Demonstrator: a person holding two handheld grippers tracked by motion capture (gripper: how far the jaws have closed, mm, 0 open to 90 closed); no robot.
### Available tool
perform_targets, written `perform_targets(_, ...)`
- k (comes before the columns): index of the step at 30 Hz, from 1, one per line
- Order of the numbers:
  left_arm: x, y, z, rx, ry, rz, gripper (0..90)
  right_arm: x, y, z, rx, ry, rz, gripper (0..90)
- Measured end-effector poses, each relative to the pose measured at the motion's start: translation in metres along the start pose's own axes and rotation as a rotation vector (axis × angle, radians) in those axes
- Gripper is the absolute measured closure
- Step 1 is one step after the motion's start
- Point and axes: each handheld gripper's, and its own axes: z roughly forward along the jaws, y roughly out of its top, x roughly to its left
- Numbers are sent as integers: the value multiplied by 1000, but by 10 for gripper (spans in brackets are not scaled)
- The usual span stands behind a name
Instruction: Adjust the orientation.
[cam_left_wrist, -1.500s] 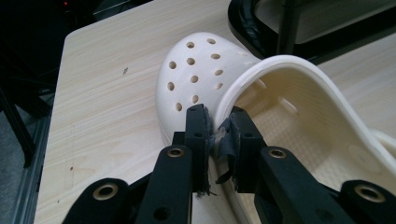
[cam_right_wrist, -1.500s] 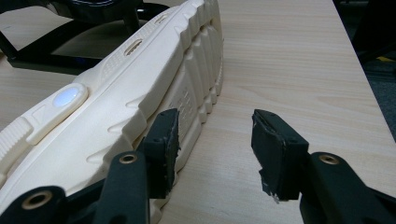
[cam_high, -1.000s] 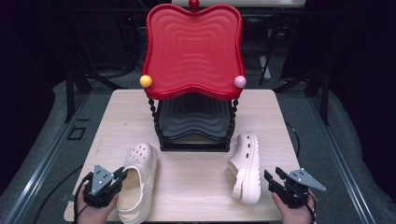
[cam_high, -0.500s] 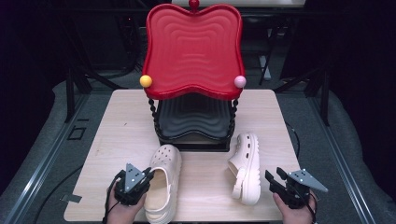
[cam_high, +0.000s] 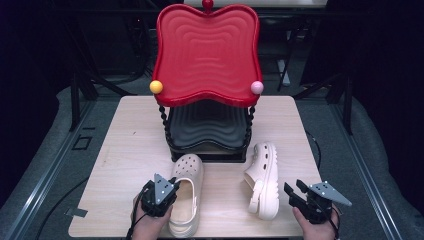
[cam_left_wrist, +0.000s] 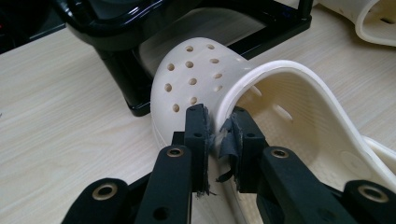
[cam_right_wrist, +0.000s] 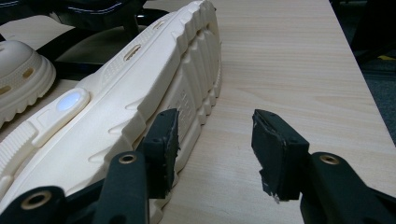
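Note:
Two cream clogs lie on the wooden table. The left clog sits upright with its holed toe up against the black base of the rack. My left gripper is shut on that clog's side rim; in the left gripper view the pads pinch the rim of the left clog. The right clog lies on its side, its ridged sole facing right. My right gripper stands open just right of it; in the right gripper view the right clog sits by the left jaw of my right gripper.
A two-tier rack stands mid-table: a red wavy tray on top with a yellow ball and a pink ball at its corners, and a black tray below. The table's right edge is close to my right gripper.
My left gripper has dragged the left clog rightward across the table, from the left front area to the rack's base. The right gripper and right clog stayed put.

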Motion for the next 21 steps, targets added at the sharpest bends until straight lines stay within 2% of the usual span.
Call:
perform_targets(4,-2,1,1,-8,-8,2,782,1,0,1,-6,0,-4,510)
perform_targets(8,1,0,-2,-18,-65,-20,711,1,0,0,-1,-2,-1,510)
perform_targets(11,4,0,-8,-40,-75,-23,664,0,0,-1,-6,-1,2,510)
perform_targets(15,13,-4,-19,-50,-106,-58,609,0,1,-2,0,-2,-7,521)
perform_targets(16,16,-6,-22,-53,-108,-64,607,0,1,-2,1,-4,-13,539)
perform_targets(17,19,-8,-25,-54,-109,-70,603,0,2,-4,25,-7,-24,560)
perform_targets(21,38,-17,-35,-39,-107,-89,588,3,6,-6,17,-5,-40,613)
